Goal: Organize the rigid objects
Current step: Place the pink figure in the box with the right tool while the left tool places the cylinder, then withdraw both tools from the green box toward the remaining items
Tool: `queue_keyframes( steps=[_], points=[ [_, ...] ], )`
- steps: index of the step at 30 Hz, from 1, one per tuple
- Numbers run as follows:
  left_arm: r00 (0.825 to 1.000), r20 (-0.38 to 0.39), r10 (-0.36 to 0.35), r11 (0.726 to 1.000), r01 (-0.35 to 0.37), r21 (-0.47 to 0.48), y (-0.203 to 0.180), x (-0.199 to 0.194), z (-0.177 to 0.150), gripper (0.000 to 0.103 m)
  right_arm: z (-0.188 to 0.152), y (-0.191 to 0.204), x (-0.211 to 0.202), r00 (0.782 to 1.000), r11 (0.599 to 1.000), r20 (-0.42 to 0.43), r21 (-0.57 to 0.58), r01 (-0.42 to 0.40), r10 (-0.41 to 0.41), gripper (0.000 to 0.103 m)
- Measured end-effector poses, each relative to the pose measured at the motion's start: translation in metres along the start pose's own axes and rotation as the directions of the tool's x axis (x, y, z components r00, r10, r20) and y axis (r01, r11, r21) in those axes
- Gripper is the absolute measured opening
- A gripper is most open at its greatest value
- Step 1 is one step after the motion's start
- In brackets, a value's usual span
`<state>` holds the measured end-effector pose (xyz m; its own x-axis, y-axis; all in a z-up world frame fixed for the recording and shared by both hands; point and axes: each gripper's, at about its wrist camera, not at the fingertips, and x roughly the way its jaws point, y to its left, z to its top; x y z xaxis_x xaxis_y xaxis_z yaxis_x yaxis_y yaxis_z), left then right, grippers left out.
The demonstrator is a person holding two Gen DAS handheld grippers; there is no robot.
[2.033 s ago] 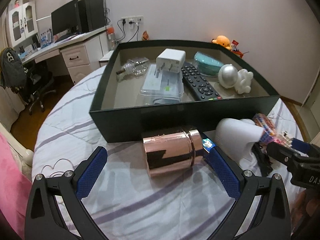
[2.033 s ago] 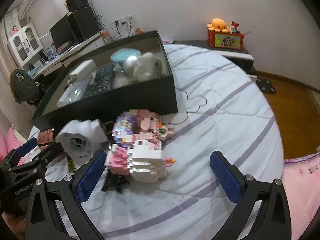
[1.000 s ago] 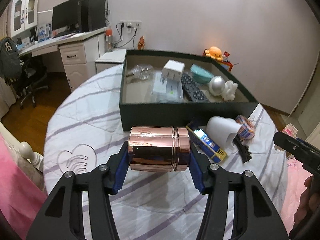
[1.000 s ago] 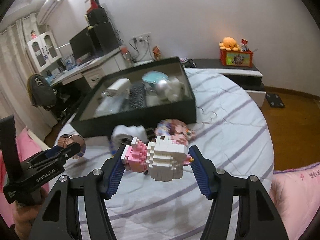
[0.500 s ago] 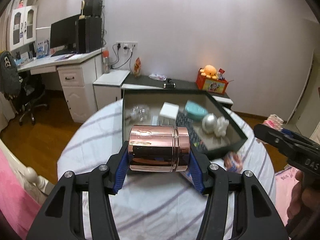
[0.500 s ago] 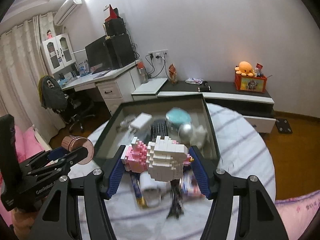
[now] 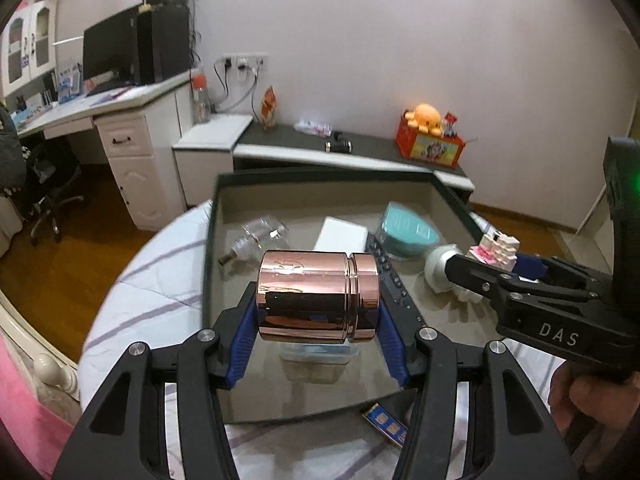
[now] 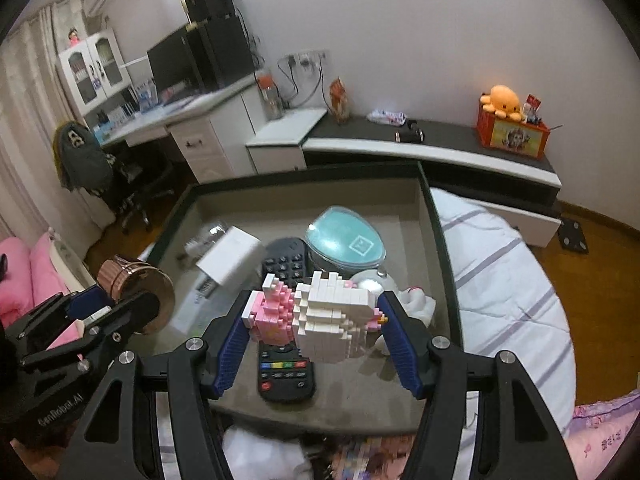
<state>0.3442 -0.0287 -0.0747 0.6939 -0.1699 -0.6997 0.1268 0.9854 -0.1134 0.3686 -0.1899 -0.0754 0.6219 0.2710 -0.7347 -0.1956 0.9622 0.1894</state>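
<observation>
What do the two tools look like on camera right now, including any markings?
Both are matte black frames with silver bolts and ribbed blue pads. The left tool reads "GenRobot.AI" on its side; the right tool shows "DAS" lettering and a green light on its upright block. No cables or sleeves are visible.

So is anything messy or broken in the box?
Nothing looks broken or spilled. The things in the dark box just lie jumbled: the remote partly overlaps the clear case, and the glass bulb lies on its side.

remote (image 8: 286, 364) in box (image 8: 442, 240) – charger (image 8: 230, 258) left
</observation>
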Motion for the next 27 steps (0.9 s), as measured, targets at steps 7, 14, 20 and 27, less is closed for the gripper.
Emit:
queue_keyframes(
  steps=[7,14,20,27],
  points=[
    [0.998,-0.055,0.003,1.000,-0.003,0.002,-0.002,0.026,-0.012,0.055,-0.007,-0.010,0.019,0.999,1.000,-0.047,0.011,0.008,-0.008,0.064],
    [0.999,-0.030,0.028,1.000,-0.028,-0.004,-0.002,0.018,-0.012,0.087,-0.010,-0.007,0.015,0.999,1.000,-0.034,-0.006,0.017,-0.017,0.082],
    [0.997,0.051,0.057,0.998,-0.056,-0.023,0.005,-0.014,-0.007,0.103,-0.012,0.001,0.000,0.999,0.999,0.001,-0.020,0.037,-0.037,0.087],
    [0.989,0.121,0.088,0.996,-0.083,-0.045,0.015,-0.062,-0.015,0.103,-0.017,0.009,-0.033,0.996,1.000,0.078,0.003,0.030,-0.030,0.103]
  ],
)
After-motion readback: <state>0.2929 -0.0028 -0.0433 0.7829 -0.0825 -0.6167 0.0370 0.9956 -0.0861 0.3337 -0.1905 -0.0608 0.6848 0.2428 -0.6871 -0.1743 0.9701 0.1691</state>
